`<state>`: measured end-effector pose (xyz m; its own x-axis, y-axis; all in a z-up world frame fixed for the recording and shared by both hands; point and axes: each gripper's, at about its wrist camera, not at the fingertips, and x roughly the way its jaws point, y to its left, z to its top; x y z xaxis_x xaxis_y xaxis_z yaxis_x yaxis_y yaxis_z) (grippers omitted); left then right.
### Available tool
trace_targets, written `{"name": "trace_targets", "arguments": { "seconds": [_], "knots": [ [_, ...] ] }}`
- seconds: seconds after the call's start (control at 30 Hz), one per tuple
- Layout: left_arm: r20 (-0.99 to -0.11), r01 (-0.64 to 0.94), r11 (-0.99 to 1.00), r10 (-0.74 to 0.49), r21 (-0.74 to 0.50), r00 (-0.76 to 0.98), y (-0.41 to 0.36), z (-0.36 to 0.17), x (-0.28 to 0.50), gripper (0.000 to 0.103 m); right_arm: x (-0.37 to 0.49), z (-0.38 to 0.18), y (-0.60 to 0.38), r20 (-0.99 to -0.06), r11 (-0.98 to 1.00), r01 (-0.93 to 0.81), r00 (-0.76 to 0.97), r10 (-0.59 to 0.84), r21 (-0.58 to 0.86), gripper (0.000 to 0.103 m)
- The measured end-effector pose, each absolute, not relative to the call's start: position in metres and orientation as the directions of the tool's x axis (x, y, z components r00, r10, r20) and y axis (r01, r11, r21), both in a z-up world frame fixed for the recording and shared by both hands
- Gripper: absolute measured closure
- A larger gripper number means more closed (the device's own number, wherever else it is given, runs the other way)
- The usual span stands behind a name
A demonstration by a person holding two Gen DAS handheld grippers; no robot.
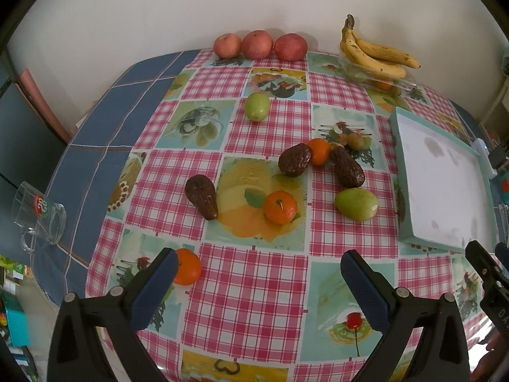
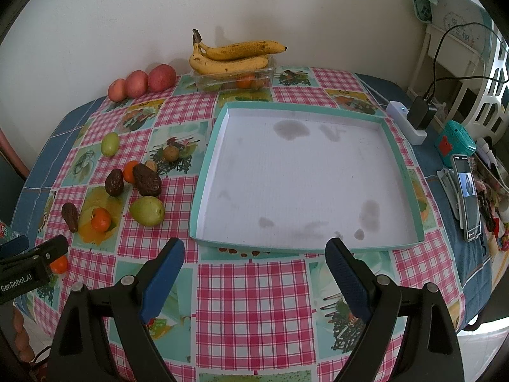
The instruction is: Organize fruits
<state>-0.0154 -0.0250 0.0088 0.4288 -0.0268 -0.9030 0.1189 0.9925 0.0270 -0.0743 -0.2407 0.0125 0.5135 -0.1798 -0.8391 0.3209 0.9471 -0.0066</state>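
Observation:
Fruit lies loose on a checked tablecloth. In the left wrist view I see three dark avocados [image 1: 295, 159], two green pears [image 1: 357, 204], oranges [image 1: 280, 207] and a row of three red apples [image 1: 258, 44] by the wall. My left gripper [image 1: 259, 270] hangs open above the cloth, an orange [image 1: 187, 266] just behind its left finger. In the right wrist view my right gripper [image 2: 254, 259] is open too, empty, just short of the near rim of the wide teal-edged white tray [image 2: 203, 172]. Bananas [image 2: 233, 55] rest on a clear box.
A clear plastic box [image 2: 235, 79] with fruit stands at the back by the wall. A glass mug [image 1: 39, 215] lies on the blue cloth at the left edge. A phone [image 2: 467, 197], a charger and small clutter crowd the right edge.

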Motion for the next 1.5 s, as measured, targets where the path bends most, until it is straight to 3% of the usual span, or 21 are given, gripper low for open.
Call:
{"name": "trace_targets", "arguments": {
  "seconds": [1.5],
  "knots": [
    [-0.908, 0.104, 0.994, -0.028, 0.017, 0.418, -0.0263, 0.0057, -0.0137, 0.000, -0.0737, 0.0102, -0.2393, -0.843, 0.948, 0.320, 0.509, -0.175, -0.004, 0.012]
  ]
}}
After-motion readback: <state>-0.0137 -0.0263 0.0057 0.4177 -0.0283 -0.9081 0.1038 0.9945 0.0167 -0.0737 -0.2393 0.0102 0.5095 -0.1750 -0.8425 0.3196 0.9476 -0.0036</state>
